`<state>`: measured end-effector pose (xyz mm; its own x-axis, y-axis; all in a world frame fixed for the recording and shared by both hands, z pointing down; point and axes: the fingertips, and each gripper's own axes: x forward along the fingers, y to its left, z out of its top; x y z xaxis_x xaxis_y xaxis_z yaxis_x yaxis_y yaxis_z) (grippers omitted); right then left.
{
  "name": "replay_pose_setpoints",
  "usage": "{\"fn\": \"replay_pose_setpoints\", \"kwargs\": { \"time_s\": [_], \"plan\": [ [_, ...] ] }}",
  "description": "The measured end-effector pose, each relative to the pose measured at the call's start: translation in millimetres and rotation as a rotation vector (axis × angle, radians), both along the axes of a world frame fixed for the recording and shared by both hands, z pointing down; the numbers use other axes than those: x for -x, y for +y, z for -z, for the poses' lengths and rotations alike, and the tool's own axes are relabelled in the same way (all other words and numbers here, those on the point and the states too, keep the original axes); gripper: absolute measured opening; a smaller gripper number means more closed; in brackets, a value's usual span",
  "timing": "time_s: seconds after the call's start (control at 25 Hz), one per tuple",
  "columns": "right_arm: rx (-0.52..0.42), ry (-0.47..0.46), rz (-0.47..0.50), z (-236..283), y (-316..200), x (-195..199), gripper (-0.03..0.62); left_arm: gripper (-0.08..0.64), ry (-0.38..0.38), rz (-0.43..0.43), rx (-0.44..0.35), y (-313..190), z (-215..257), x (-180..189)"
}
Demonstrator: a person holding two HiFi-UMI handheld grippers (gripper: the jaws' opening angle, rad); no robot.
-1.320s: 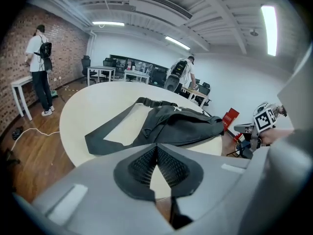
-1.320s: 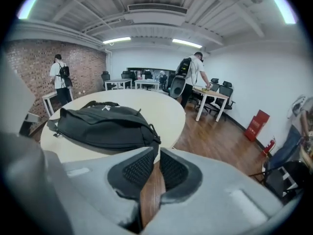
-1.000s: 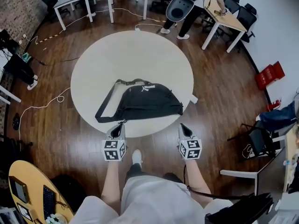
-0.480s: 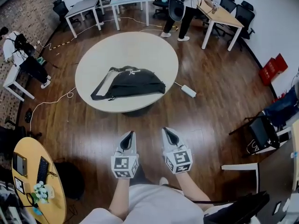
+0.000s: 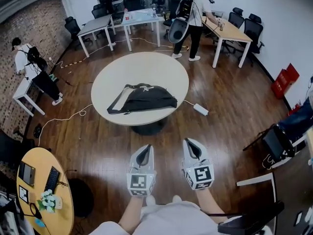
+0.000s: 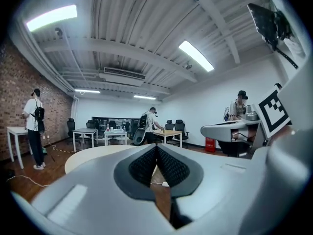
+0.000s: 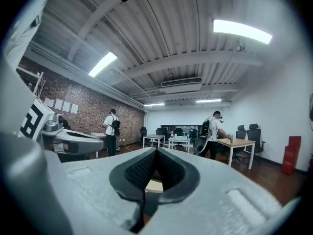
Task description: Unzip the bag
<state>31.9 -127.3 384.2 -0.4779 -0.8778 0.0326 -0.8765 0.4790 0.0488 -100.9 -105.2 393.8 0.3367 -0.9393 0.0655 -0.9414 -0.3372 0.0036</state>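
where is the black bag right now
In the head view the black fabric sling bag lies on the round beige table, toward its near edge, with a small white box on the wood floor to its right.

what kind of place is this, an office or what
Likely an open office or lab workroom: white desks with black office chairs, a brick wall, and a power strip lying on the wood floor.
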Motion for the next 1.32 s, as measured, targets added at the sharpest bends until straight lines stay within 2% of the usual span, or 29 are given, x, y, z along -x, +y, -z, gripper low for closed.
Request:
{"fn": "replay_pose_setpoints", "kwargs": {
  "time_s": [0.08,0.28,0.56,0.88,1.32],
  "plan": [
    [-0.004,-0.007,-0.01,0,7,6,-0.008,0.017,-0.002,0.001,-0.023,13,3,7],
    [-0.016,0.022,0.025,-2,28,40,-0.009,0.017,0.049,0.025,-0.025,27,6,34],
    [-0.027,0.037,0.038,1,43,61,-0.008,0.017,0.054,0.031,-0.039,38,9,52],
    [0.001,0.053,0.02,-9,45,72,-0.009,0.017,0.068,0.001,-0.029,44,5,56],
    [0.012,0.065,-0.004,-15,28,98,-0.009,0.018,0.077,0.029,-0.03,30,1,99]
  ]
}}
